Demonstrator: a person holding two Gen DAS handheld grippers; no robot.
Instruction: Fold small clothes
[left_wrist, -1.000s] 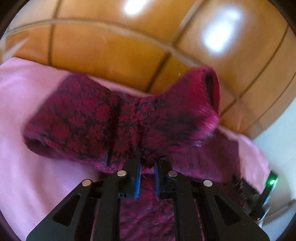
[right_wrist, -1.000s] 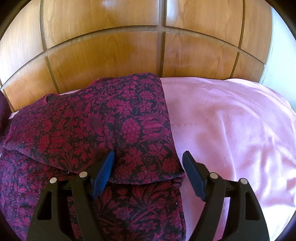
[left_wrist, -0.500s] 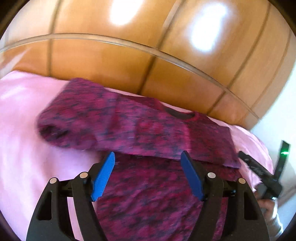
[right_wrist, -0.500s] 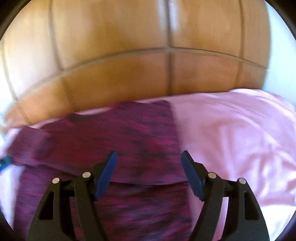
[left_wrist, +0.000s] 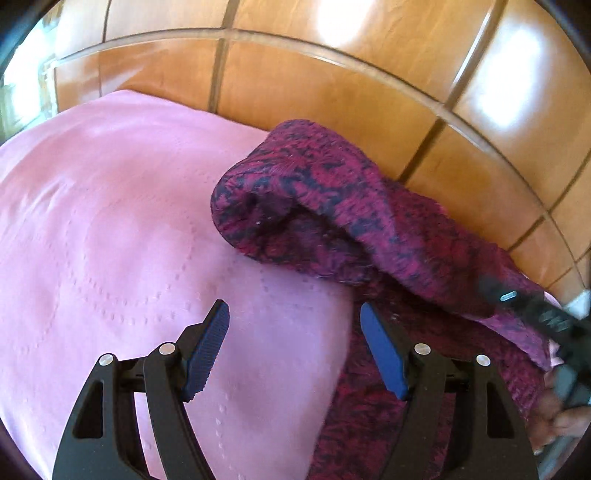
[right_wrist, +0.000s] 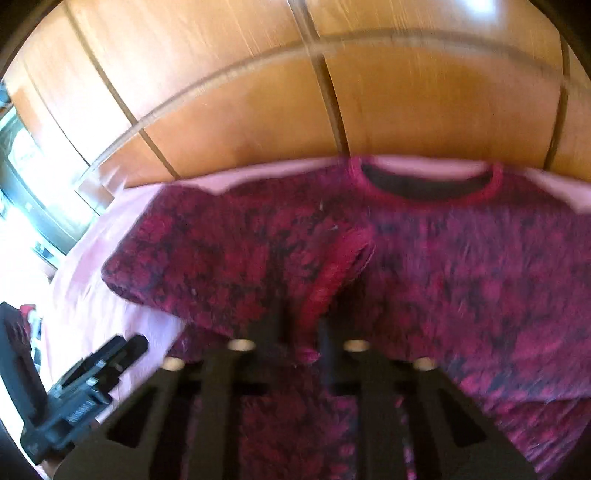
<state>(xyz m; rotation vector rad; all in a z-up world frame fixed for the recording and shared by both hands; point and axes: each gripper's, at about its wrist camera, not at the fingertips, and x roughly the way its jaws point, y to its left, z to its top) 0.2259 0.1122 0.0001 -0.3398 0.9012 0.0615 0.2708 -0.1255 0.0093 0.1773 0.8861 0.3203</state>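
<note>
Left wrist view: left gripper (left_wrist: 291, 350) with fingers spread and nothing between them, hovering over the pink bed cover (left_wrist: 110, 240) at the garment's left edge; the dark red patterned garment (left_wrist: 332, 206) lies near the bed's far edge, by the wooden panelling (left_wrist: 332, 85), its sleeve lifted rightward. Right wrist view, blurred: right gripper (right_wrist: 299, 332), fingers having just closed, pinches the red sleeve cuff (right_wrist: 332, 273); neckline faces the far edge.

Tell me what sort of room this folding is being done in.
Probably a bedroom: the red patterned garment lies on a pink quilted bedspread, backed by glossy wooden panels that look like a headboard or wardrobe doors.
</note>
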